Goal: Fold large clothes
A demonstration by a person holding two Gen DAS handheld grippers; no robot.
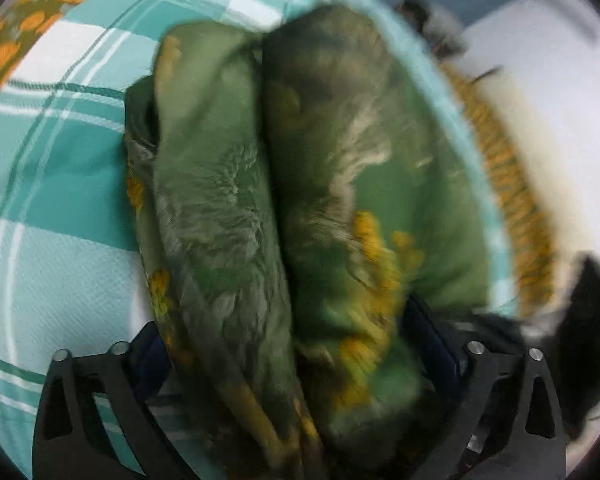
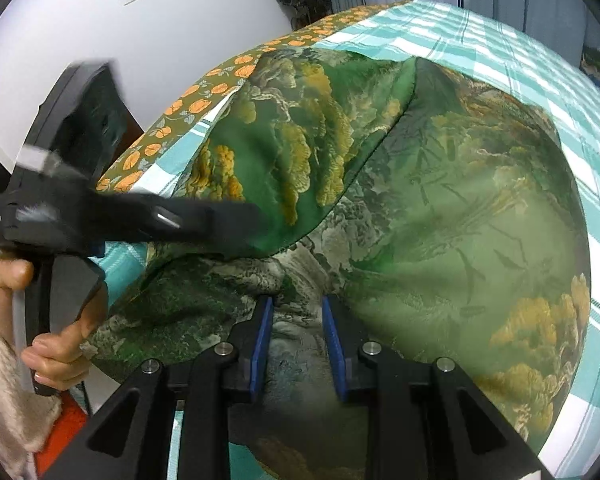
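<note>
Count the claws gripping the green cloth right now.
1. The right claw pinches a fold of the cloth near its close edge; the left claw is open around it, not gripping.

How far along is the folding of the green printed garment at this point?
Partway. One flap of the green garment already lies folded over itself on the checked cloth. The right gripper pinches a fold near its edge; the left gripper is wide open with fabric loose between its fingers. Flattening and further folds remain.
</note>
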